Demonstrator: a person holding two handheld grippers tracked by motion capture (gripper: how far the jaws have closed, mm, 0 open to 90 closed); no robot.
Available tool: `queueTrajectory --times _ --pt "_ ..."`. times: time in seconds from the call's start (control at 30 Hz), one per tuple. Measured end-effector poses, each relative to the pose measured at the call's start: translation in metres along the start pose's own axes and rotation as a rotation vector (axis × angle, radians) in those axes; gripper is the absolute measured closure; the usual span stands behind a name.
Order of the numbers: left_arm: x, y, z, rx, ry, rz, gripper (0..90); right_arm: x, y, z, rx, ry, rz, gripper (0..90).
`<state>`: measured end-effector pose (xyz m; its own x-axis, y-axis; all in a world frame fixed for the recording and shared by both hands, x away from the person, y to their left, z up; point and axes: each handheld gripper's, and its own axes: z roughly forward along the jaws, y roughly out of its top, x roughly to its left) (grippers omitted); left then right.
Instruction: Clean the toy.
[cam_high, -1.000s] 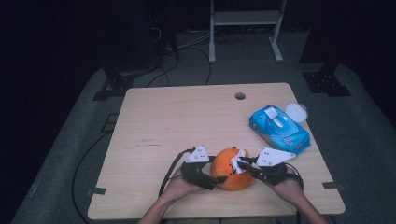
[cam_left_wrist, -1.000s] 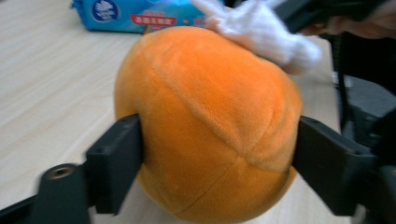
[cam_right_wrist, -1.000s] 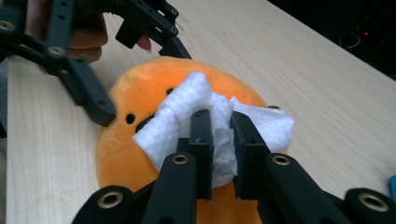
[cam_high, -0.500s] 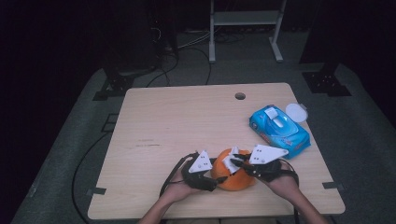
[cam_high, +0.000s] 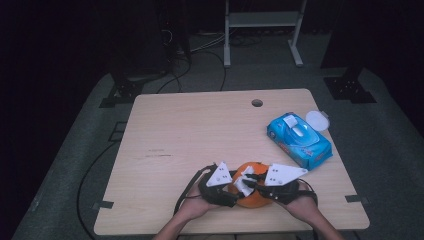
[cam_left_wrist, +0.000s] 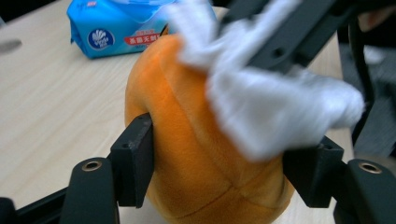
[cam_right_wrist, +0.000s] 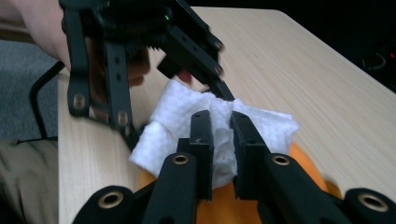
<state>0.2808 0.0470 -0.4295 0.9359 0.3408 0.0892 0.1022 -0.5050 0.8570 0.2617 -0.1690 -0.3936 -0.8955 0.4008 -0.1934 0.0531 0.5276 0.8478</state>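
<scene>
Tabletop (cam_high: 200, 130): L gripper (cam_left_wrist: 219, 163) clamped on orange plush (cam_left_wrist: 196, 154), R gripper (cam_right_wrist: 222, 135) pinching wipe (cam_right_wrist: 177, 121) atop.

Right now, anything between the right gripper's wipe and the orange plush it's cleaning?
Nothing visible. The right gripper is shut on the white wipe, which lies directly on top of the orange plush. The left gripper, whose jaws have just been closing, clamps the plush's sides below the wipe.
</scene>
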Motion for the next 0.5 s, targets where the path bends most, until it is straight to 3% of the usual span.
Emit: queueTrajectory --times 0.07,0.23,0.27,0.3,0.4,0.43,0.47,0.5 --pt "-0.001 -0.001 0.0 -0.001 0.007 0.02 34.9 -0.001 0.005 0.004 0.012 0.001 -0.019 79.8" --pt "0.0 -0.005 -0.001 -0.008 -0.003 0.028 35.5 -0.016 -0.001 -0.001 0.015 -0.029 0.016 79.8" --pt "0.0 -0.006 -0.001 -0.009 -0.006 0.024 35.2 -0.025 -0.009 -0.008 0.023 -0.062 0.045 79.8" --pt "0.001 -0.006 -0.001 -0.007 -0.008 0.018 35.2 -0.025 -0.009 -0.008 0.023 -0.062 0.045 79.8" --pt "0.006 -0.006 0.0 -0.006 -0.03 -0.037 30.0 -0.032 -0.022 -0.015 0.035 -0.078 0.091 79.8" --pt "0.007 -0.006 0.0 -0.011 -0.042 -0.062 22.5 -0.03 -0.031 -0.019 0.034 -0.078 0.111 79.8" --pt "0.009 -0.006 0.0 -0.013 -0.064 -0.09 19.0 -0.028 -0.033 -0.02 0.03 -0.08 0.114 79.9" --pt "0.01 -0.004 0.002 -0.022 -0.099 -0.144 16.5 -0.025 -0.034 -0.021 0.028 -0.083 0.11 79.9"
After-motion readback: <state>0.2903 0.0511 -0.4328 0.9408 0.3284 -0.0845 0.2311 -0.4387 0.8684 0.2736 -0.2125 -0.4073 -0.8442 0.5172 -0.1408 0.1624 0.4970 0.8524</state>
